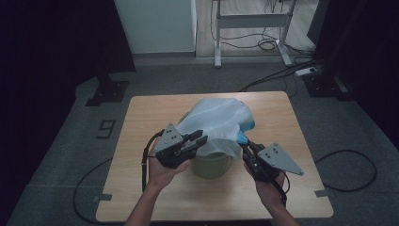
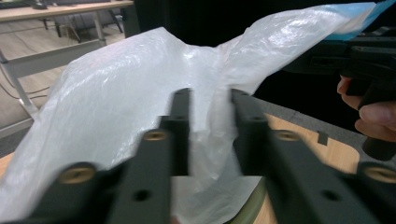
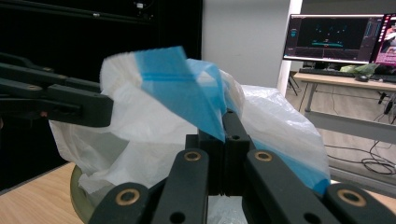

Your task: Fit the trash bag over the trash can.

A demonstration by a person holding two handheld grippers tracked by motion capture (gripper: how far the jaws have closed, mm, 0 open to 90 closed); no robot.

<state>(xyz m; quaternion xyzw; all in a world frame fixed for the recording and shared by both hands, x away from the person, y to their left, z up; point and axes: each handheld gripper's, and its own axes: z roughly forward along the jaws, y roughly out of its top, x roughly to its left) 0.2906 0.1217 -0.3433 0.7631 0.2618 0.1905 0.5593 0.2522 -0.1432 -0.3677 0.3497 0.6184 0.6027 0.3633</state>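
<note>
A person is fitting a white plastic bag point(image 1: 214, 123) with a blue rim into a round olive-green bin point(image 1: 212, 164) that is standing near the middle of the table point(image 1: 141, 141), a little toward its near edge. The job is looking roughly half done as a judgement: the bag is already draped over the bin's mouth and billowing up above it, but its rim is not yet pulled down around the bin's lip on any side. The right gripper point(image 3: 225, 135) is holding its jaws together, clamped on the blue edge of the bag at the bin's right side. The left gripper point(image 2: 210, 109) is reaching in from the bin's left with its jaws apart and a fold of the white film lying between them; whether the pads are pressing on it is hard to tell in the blur. What is left is spreading the opening, folding the rim over the lip and pushing the slack down inside.
</note>
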